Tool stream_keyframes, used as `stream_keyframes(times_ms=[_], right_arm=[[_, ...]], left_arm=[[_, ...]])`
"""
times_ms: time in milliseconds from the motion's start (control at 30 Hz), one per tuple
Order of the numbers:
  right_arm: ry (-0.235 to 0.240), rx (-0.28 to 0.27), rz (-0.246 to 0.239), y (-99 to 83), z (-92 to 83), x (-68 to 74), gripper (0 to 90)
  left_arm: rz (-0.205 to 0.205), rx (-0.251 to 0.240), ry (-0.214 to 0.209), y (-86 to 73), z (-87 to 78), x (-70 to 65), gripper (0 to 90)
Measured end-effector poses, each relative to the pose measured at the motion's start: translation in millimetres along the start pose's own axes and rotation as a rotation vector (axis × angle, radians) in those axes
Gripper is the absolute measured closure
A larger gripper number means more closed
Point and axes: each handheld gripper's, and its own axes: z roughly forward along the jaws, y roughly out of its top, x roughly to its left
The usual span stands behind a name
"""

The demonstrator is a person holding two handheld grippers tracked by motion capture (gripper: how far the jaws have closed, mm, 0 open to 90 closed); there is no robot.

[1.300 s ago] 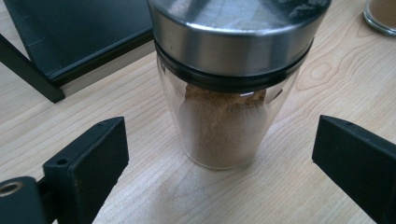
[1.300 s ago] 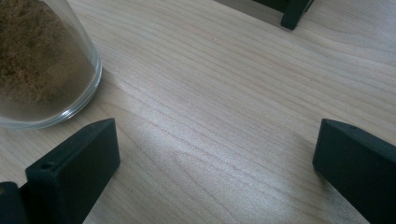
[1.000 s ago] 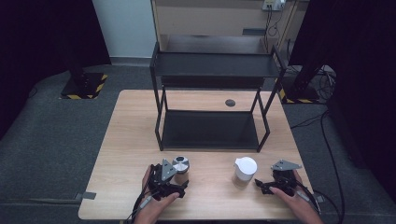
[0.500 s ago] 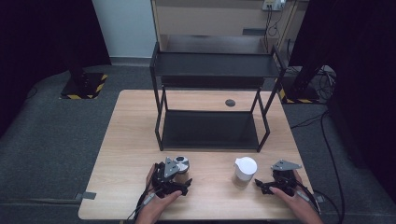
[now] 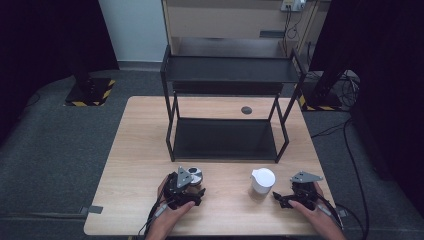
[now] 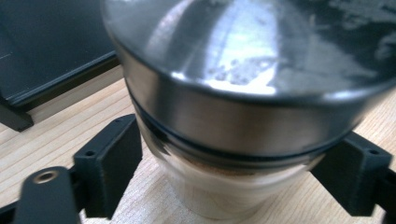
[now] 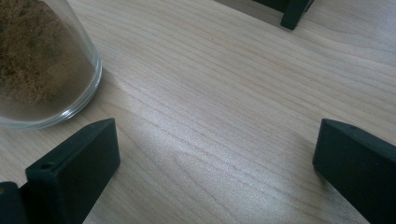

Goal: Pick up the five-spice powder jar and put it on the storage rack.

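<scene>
The glass jar with a metal lid stands upright on the wooden counter, at the lower left of the high view, just in front of the black two-level shelf rack. It has a clear body, a brown powder or grain inside, and a shiny steel lid with a dark sealing ring under it.

The left hand-held gripper is around this jar. Its jaws have just been closing, and in the left gripper view the two black pads stand at both sides of the glass body, below the lid. The pads look very near the glass, but I cannot tell surely that they press on it already.

In my judgement the jar is rigid and rather heavy for its size, and the glass is smooth and breakable, so it can slip from hard pads. The best place to hold it is the glass wall just under the lid rim, because the wider lid would stop it from sliding down.

The right hand-held gripper rests at the lower right, jaws wide with bare wood between them, beside a second jar with a white lid.
</scene>
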Motion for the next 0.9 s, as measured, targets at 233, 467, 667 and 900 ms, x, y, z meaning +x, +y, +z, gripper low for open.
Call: stream_keyframes(times_ms=[233, 467, 667, 900], right_arm=[[0.000, 0.000, 0.000, 0.0, 0.0, 0.0, 1.4], [0.000, 0.000, 0.000, 0.0, 0.0, 0.0, 1.4], [0.000, 0.000, 0.000, 0.0, 0.0, 0.0, 1.4], [0.000, 0.000, 0.000, 0.0, 0.0, 0.0, 1.4]], left_arm=[[-0.012, -0.007, -0.004, 1.8, 4.1, -0.8, 17.2], [-0.006, -0.020, -0.004, 0.4, 2.0, -0.2, 29.9], [0.009, -0.018, 0.002, 0.7, 1.2, -1.8, 30.4], [0.025, -0.031, 0.029, 5.8, -6.9, -10.6, 30.5]])
